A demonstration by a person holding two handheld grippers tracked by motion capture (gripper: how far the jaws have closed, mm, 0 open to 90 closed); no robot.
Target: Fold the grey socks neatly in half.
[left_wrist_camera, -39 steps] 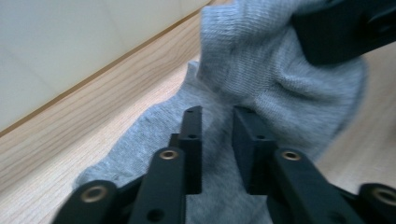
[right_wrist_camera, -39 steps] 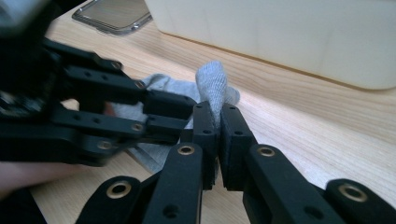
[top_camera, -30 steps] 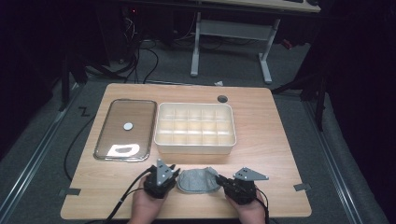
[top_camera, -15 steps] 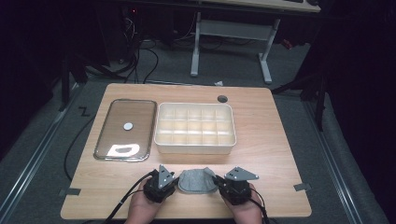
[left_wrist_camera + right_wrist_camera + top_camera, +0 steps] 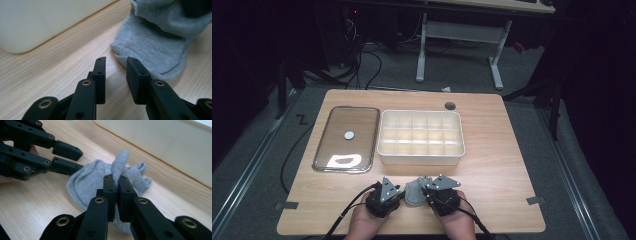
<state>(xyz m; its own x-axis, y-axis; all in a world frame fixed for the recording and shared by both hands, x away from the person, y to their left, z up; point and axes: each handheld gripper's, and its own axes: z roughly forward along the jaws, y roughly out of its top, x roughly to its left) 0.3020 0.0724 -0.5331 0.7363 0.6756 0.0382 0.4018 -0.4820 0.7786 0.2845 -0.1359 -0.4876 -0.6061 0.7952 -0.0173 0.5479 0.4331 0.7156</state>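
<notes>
Sock, grey and crumpled, is lying near the table's near edge; right gripper is pinching a raised fold, while left gripper is hovering narrowly parted beside its edge.

left gripper: jaws parted, low | right gripper: jaws clamped on cloth fold

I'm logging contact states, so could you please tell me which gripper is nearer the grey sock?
Right. The right gripper is shut on a fold of the grey fabric sock; the left gripper is open beside its edge.
</notes>
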